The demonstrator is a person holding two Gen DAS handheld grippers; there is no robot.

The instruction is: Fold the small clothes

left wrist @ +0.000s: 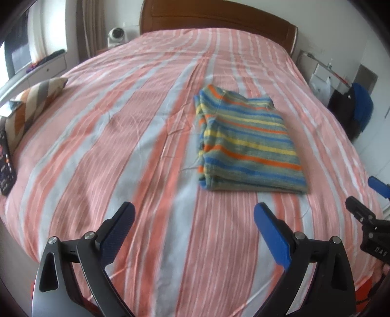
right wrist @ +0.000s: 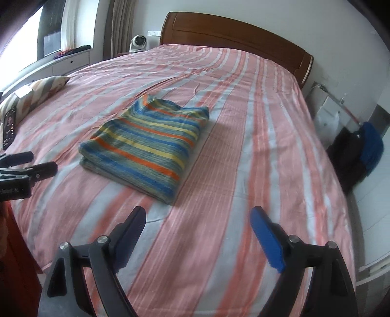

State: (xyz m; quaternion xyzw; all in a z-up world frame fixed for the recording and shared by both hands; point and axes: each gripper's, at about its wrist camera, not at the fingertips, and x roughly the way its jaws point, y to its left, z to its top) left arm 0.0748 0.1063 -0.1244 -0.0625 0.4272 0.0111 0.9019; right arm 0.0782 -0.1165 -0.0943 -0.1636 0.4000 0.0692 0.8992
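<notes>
A folded striped garment (left wrist: 246, 143), grey-green with blue, yellow and orange stripes, lies flat on the pink and white striped bed (left wrist: 121, 146). It also shows in the right wrist view (right wrist: 146, 143). My left gripper (left wrist: 193, 214) is open and empty, held above the bed short of the garment's near edge. My right gripper (right wrist: 197, 218) is open and empty, also short of the garment. The right gripper shows at the right edge of the left wrist view (left wrist: 370, 195). The left gripper shows at the left edge of the right wrist view (right wrist: 31, 163).
A patterned pillow (left wrist: 31, 102) and a dark phone-like object (left wrist: 7, 165) lie at the bed's left edge. A wooden headboard (left wrist: 219, 22) stands at the far end. A dark bag with blue cloth (left wrist: 355, 109) sits on the floor to the right.
</notes>
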